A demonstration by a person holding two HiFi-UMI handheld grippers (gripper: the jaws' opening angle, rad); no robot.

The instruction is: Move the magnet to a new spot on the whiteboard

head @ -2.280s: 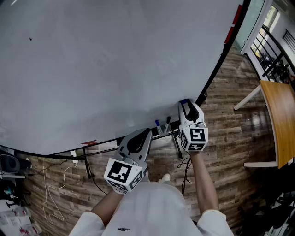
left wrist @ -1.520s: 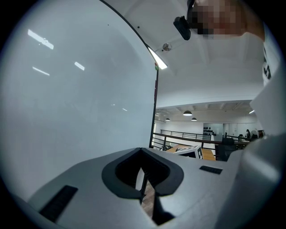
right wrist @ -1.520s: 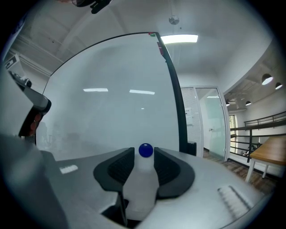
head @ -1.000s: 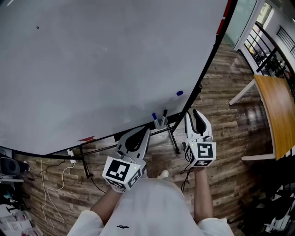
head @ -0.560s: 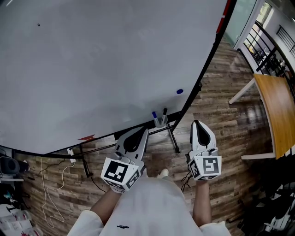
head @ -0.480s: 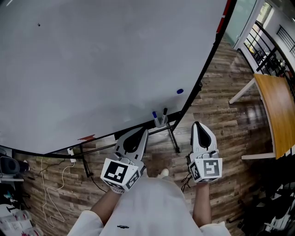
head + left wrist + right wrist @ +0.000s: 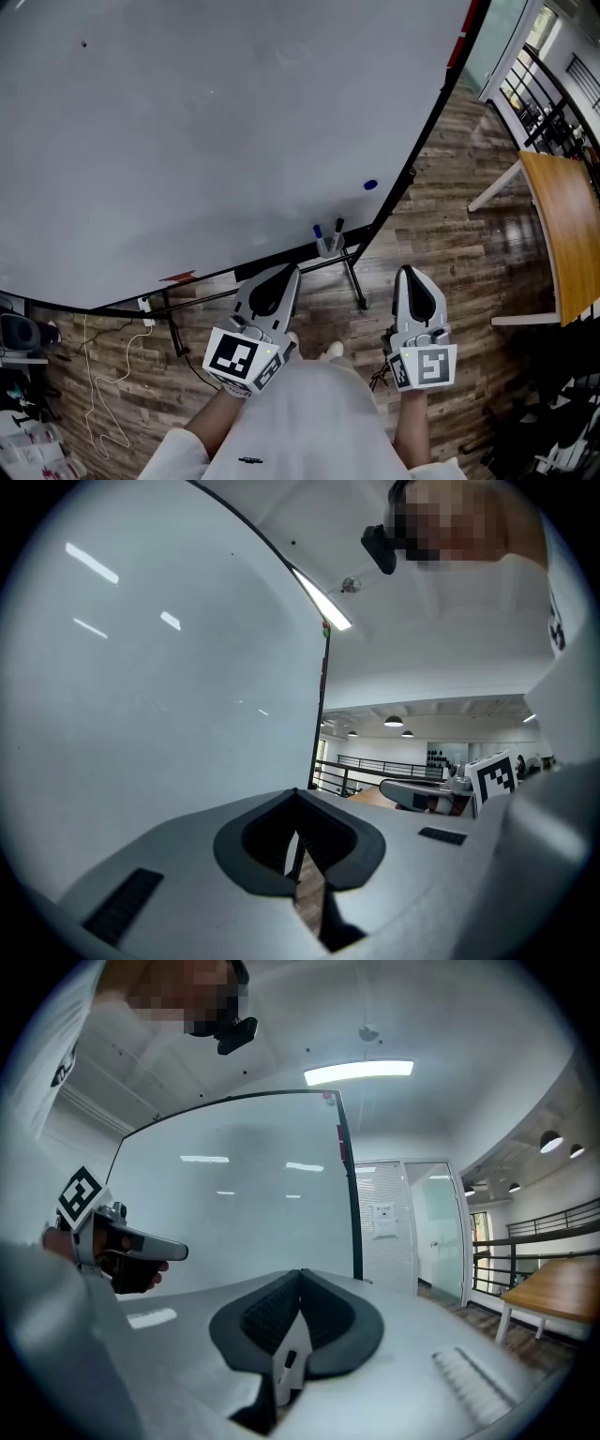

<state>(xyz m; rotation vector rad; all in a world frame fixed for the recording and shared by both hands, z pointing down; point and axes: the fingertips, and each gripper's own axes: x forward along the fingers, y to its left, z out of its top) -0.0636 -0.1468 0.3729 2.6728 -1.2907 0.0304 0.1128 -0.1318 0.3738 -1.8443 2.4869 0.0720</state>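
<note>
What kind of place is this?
Most likely an open-plan office or meeting area: a big whiteboard on a stand, a cup of markers at its lower edge, a wooden table on wood-plank floor, and a black railing beyond.

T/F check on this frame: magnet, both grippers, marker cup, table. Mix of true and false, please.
1. The blue magnet sits on the whiteboard, near its lower right edge. True.
2. The right gripper is shut on the magnet. False: its jaws are together with nothing between them, and it is held clear of the board.
3. The left gripper has its jaws together and holds nothing. True.
4. The marker cup lies tipped over on the floor. False: it stands upright at the board's bottom edge with markers in it.
5. The wooden table is on the person's left. False: it is on the right.
</note>
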